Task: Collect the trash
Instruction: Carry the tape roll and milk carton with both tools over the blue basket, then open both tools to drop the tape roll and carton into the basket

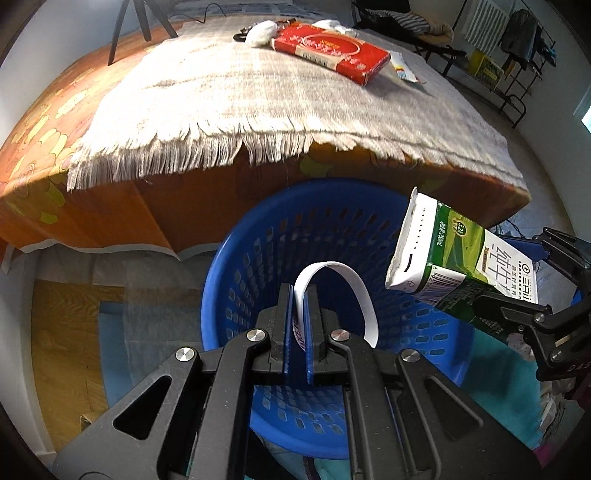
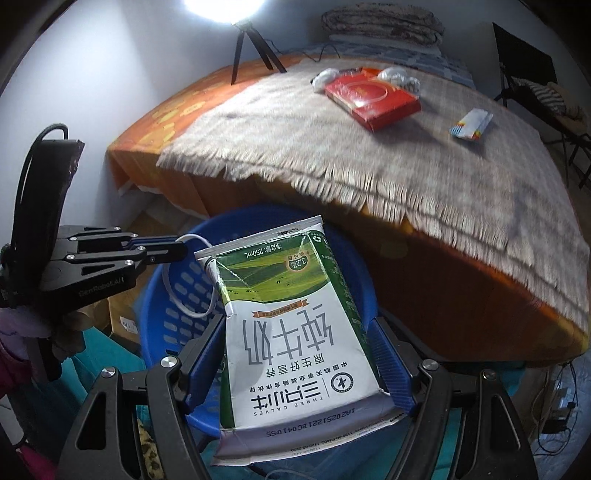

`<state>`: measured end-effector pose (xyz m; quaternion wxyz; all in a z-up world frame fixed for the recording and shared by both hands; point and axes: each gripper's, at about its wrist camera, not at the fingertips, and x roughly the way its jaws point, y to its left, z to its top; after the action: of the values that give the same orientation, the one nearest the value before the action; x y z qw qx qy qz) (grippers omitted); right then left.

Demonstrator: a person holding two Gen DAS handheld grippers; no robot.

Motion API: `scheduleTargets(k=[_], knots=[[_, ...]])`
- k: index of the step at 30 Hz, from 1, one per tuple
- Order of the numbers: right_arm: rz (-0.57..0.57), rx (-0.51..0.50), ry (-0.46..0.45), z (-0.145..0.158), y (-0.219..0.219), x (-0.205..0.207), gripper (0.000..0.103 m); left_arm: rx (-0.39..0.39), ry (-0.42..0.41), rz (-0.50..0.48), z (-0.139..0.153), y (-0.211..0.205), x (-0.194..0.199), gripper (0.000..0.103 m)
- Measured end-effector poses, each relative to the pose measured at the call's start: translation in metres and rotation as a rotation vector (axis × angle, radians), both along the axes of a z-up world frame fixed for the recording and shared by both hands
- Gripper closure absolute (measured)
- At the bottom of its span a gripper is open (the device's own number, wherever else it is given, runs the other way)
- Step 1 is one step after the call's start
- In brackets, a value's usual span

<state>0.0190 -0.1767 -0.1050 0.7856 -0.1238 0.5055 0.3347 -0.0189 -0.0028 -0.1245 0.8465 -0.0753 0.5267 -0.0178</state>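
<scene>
Left gripper (image 1: pixel 298 328): your fingers are nearly closed, pinching a curled white paper strip (image 1: pixel 354 288) over the basket's open mouth.
Right gripper (image 2: pixel 299 354): your fingers stand wide apart, clamping a green-and-white milk carton (image 2: pixel 291 328) across its sides.
Milk carton: flattened, held above the basket, its top end pointing away from you toward the bed.
Blue basket (image 1: pixel 258 254): perforated plastic, on the floor just beside the bed's edge and under both your grippers.
Bed (image 1: pixel 207 206): orange flowered sheet, with a fringed beige blanket (image 1: pixel 240 96) spread on top.
Red box (image 1: pixel 330 51): lying flat on the blanket, well apart from the basket.
White wads (image 1: pixel 262 31): touching the red box at its far end.
Striped wrapper (image 2: pixel 471 123): on the blanket, near the red box.
Tripod (image 2: pixel 255 48): standing on the bed's far side.
</scene>
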Motion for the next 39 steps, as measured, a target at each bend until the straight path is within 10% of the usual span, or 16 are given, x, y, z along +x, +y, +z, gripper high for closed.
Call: scheduleTargets(k=[25, 28, 31, 39], knots=[[-0.048, -0.041, 0.080, -0.046, 0.006, 0.015, 0.024, 0.033, 0.106, -0.042, -0.036, -0.015, 0.013, 0.100], [-0.049, -0.051, 0.082, -0.049, 0.008, 0.015, 0.023, 0.033, 0.116, -0.040, -0.039, -0.015, 0.014, 0.089], [-0.046, -0.058, 0.075, -0.050, 0.009, 0.014, 0.023, 0.041, 0.106, -0.037, -0.038, -0.015, 0.014, 0.056], [-0.054, -0.061, 0.082, -0.052, 0.010, 0.016, 0.018, 0.047, 0.095, -0.020, -0.034, -0.012, 0.015, 0.043]])
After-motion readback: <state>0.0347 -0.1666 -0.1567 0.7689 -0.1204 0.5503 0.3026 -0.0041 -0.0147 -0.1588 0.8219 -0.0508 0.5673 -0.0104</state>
